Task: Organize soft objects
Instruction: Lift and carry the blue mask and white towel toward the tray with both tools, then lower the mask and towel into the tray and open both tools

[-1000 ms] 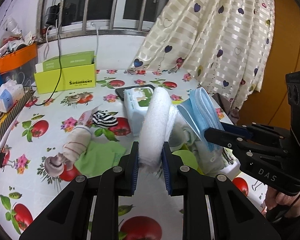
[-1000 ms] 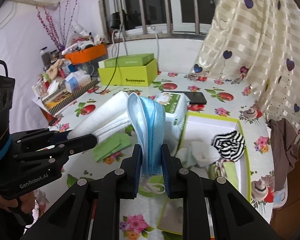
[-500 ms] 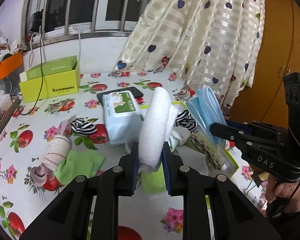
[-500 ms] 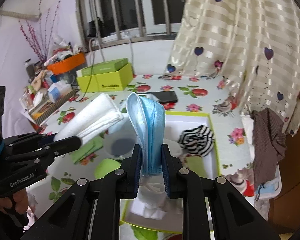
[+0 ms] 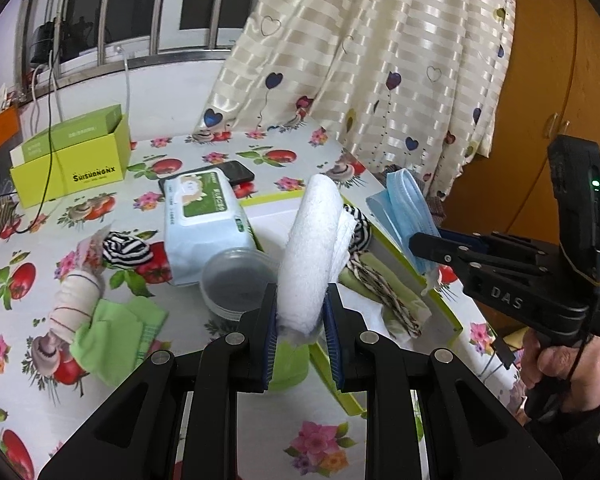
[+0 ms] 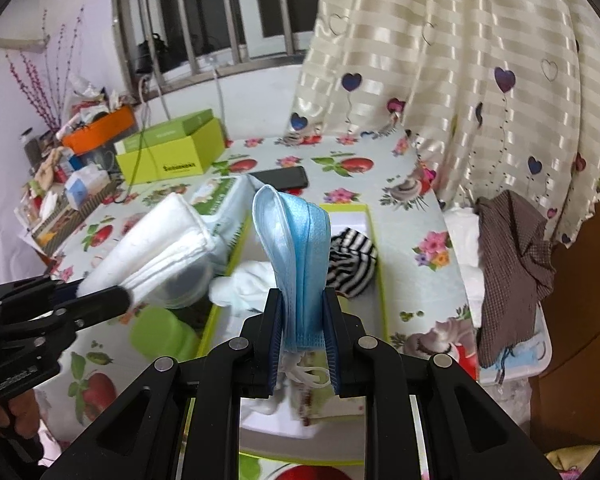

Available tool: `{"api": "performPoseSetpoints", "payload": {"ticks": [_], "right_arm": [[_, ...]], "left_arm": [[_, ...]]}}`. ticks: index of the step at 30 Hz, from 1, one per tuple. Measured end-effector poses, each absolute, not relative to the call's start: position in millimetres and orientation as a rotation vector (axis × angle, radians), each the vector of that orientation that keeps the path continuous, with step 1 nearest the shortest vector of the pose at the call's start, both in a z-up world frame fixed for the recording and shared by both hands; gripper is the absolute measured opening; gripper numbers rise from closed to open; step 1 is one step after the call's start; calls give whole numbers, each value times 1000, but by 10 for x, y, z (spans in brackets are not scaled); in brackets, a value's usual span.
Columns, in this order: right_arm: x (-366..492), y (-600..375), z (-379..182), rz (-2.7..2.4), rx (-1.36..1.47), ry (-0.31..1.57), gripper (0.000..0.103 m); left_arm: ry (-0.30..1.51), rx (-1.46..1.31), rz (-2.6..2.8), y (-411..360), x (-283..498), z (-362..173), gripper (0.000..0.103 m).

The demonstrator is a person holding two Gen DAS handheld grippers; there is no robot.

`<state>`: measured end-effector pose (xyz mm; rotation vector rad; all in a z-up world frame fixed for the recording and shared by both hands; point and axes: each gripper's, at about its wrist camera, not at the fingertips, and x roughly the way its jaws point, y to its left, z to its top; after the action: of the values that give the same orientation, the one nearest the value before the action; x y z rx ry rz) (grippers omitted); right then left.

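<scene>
I have 2 soft things in hand. My left gripper (image 5: 300, 312) is clamped narrowly on a folded white towel (image 5: 314, 248), which stands upright at the centre of the left wrist view. My right gripper (image 6: 302, 320) is pinched just as narrowly on a stack of blue face masks (image 6: 296, 248), their white ear loops dangling below the pads at lower centre.

Compared with a second ago, both loads have travelled sideways across the tabletop (image 5: 220, 420). The white tray with a lime-green rim (image 6: 350, 210), which sat off to the right of the right wrist view then, now lies directly behind the masks, and in the left wrist view it has come in behind the towel. Neither grip has altered. I judge that I am close to a drop into the tray.

The towel is thick, nubbly terry, folded into a rounded slab with layered edges. The masks are thin, smooth, pleated fabric, bent over in a limp arch. In the tray already lie a black-and-white striped cloth (image 6: 350, 258) and a crumpled white cloth (image 6: 244, 284).

Further out, to the left, a soft plastic wet-wipes pack (image 5: 204, 220) sits beside a round translucent tub (image 5: 238, 280), with a green cloth (image 5: 116, 336) at lower left. A heart-patterned striped curtain (image 5: 380, 60) hangs at upper right.
</scene>
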<state>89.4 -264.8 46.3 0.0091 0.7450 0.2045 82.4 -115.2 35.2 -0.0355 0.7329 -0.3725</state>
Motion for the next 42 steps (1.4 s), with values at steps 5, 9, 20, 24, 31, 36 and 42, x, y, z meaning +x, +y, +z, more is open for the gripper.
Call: {"api": "performPoseSetpoints", "payload": {"ticks": [5,9,20,24,31,36,42], "right_arm": [[1043,-2739,290,154,-22,793,18],[1164,-2794,157,119,-63,829,18],[1331,-2774,-114,133,-159,919,30],[1268,-2800,-43,183,-110,886,47],[1099,-2902,167,217,-37,798,49],[1073,-2970,159,210,-7,794,49],[1059,-3011,164,206,15,788,49]], "left_arm": [[750,-30,-382,-1232,873,299,22],[764,-27,-385,-1280,934,258,22],[798,-16,-405,-1446,1080,151,22],[808,-13,-410,-1509,1125,124,22],[833,-20,-438,-1634,1215,77,22],[866,-35,-458,-1705,1344,-12,24],[839,-64,-476,-1696,1338,20,52]]}}
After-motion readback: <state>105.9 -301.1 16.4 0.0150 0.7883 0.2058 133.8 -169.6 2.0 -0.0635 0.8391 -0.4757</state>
